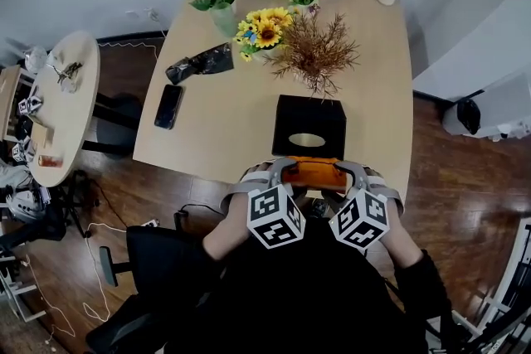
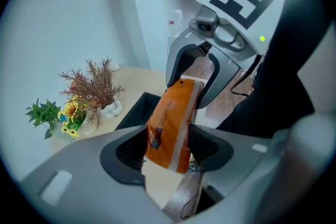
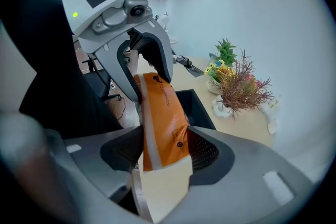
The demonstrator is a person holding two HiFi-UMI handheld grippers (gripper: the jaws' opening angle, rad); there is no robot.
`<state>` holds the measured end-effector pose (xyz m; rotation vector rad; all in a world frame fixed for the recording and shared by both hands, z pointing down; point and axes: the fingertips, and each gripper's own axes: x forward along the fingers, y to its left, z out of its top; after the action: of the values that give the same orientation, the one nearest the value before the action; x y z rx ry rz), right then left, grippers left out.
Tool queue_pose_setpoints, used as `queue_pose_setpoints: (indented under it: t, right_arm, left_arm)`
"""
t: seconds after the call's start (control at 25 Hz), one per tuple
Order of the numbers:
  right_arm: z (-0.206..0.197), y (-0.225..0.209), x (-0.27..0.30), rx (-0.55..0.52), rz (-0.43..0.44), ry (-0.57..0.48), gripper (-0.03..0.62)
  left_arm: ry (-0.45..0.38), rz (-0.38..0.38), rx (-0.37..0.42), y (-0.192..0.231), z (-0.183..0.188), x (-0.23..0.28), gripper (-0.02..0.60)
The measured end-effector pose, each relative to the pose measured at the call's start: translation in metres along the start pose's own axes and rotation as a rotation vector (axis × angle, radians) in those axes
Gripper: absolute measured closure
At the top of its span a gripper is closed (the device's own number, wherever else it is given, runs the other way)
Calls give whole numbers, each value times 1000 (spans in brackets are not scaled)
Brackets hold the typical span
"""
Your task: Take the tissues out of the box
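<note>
In the lower centre of the head view, the person is holding an orange tissue pack between the two grippers, one at each end. The left gripper is clamping on one end of the pack: in its own view both pads are pressing on the orange wrapper, and the pack is leaning to the right. The right gripper is gripping the other end in the same way, with the pack filling the gap between its jaws.

The pack is hanging at the near edge of the surface, just below the black box in the frame. The box is standing on the surface with its oval opening facing up. Behind it, toward the top of the frame, a dried plant and sunflowers are standing, and a phone is lying at the left.
</note>
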<state>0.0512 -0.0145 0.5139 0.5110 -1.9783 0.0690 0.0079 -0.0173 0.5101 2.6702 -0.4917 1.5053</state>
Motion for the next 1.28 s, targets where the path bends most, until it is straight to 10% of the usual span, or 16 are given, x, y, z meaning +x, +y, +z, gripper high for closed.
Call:
queue_pose_setpoints:
  t: [1.28]
  right_arm:
    - [-51,45,107,3,55,-20,298]
  left_arm:
    - [44,-58,-41,-29,-80,94,325]
